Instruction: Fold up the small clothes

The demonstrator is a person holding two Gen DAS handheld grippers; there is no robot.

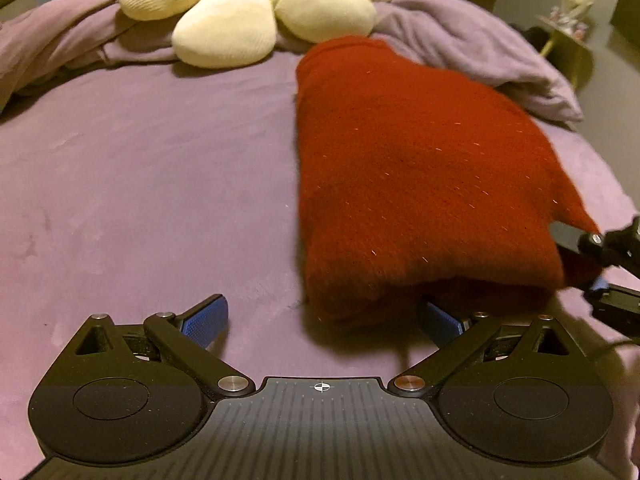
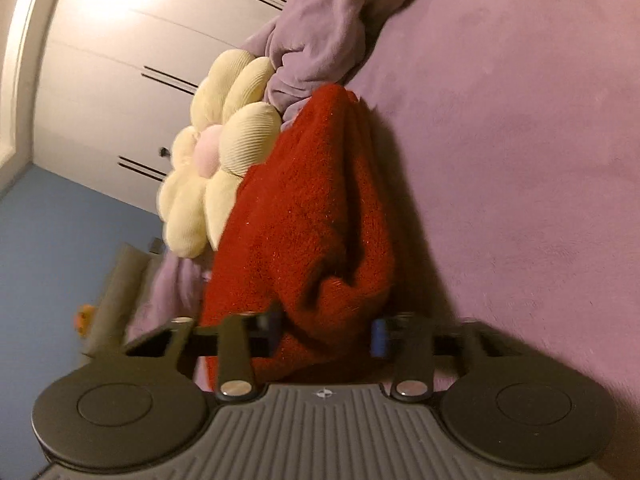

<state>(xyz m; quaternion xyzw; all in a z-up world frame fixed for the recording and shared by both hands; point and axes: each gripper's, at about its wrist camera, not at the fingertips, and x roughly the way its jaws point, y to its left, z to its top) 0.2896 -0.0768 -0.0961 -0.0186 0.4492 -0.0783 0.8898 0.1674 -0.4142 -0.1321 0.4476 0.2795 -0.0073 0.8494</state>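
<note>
1. Red knit fabric, a folded garment (image 1: 424, 184), is seen lying on the purple bed (image 1: 140, 184), toward the right half of the left wrist view.
2. The left gripper (image 1: 322, 320) is held low and level over the bed, its jaws spread wide; the left blue pad (image 1: 206, 322) lies clear over bare sheet, while the right pad (image 1: 440, 322) is tucked at the garment's near edge.
3. The right gripper (image 2: 326, 334) is rolled on its side, so that the bed rises as a wall at the right of its view; its jaws are closed partway on the garment's near right corner, with fabric bunched between them.
4. The garment's long axis is laid away from the left gripper, toward a cream flower cushion (image 1: 248, 12) and a rumpled lilac duvet (image 1: 472, 48).
5. Open sheet is left to the garment's left; its far end is near the cushion and duvet.
</note>
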